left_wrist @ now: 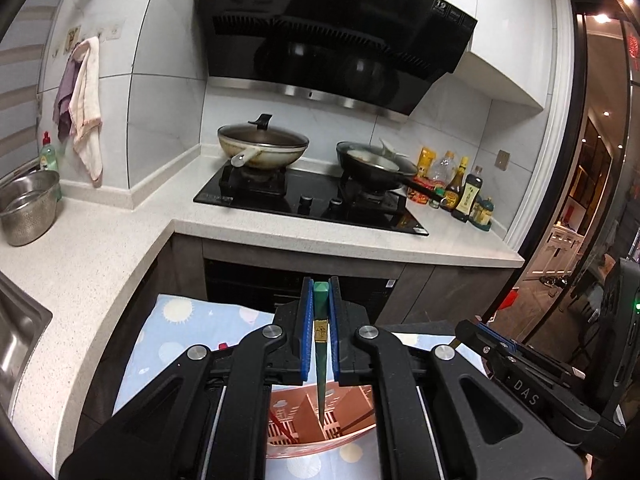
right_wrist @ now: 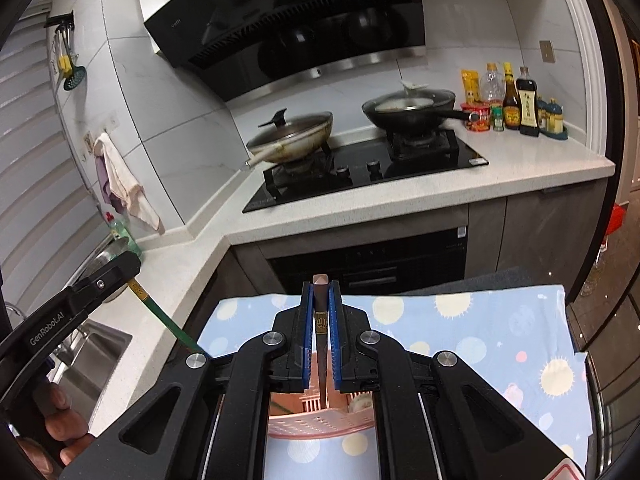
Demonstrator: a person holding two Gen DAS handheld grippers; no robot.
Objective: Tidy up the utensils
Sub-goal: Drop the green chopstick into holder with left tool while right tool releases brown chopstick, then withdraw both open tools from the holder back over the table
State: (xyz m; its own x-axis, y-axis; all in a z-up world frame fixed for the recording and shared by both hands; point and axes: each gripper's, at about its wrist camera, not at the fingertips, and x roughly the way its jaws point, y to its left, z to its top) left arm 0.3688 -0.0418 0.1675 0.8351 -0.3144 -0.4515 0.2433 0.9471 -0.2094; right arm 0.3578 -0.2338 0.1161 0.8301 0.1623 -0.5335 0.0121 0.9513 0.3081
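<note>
My left gripper (left_wrist: 320, 292) is shut on a green chopstick (left_wrist: 320, 344) whose thin end points down into a pink slotted utensil holder (left_wrist: 296, 420) below the jaws. The same green chopstick (right_wrist: 160, 316) shows in the right wrist view, slanting down from the left gripper (right_wrist: 130, 274). My right gripper (right_wrist: 320, 292) is shut on a dark brown chopstick (right_wrist: 321, 344), its tip hanging over the pink holder (right_wrist: 320, 426). In the left wrist view the right gripper (left_wrist: 464, 330) reaches in from the right. Red chopsticks lie inside the holder.
The holder stands on a blue cloth with sun prints (right_wrist: 480, 332). Beyond it runs an L-shaped counter (left_wrist: 100, 248) with a black hob (left_wrist: 312, 200), two lidded pans, sauce bottles (left_wrist: 460, 188), a steel colander (left_wrist: 28, 208) and a sink (left_wrist: 16, 340). A hand (right_wrist: 60, 428) grips the left tool.
</note>
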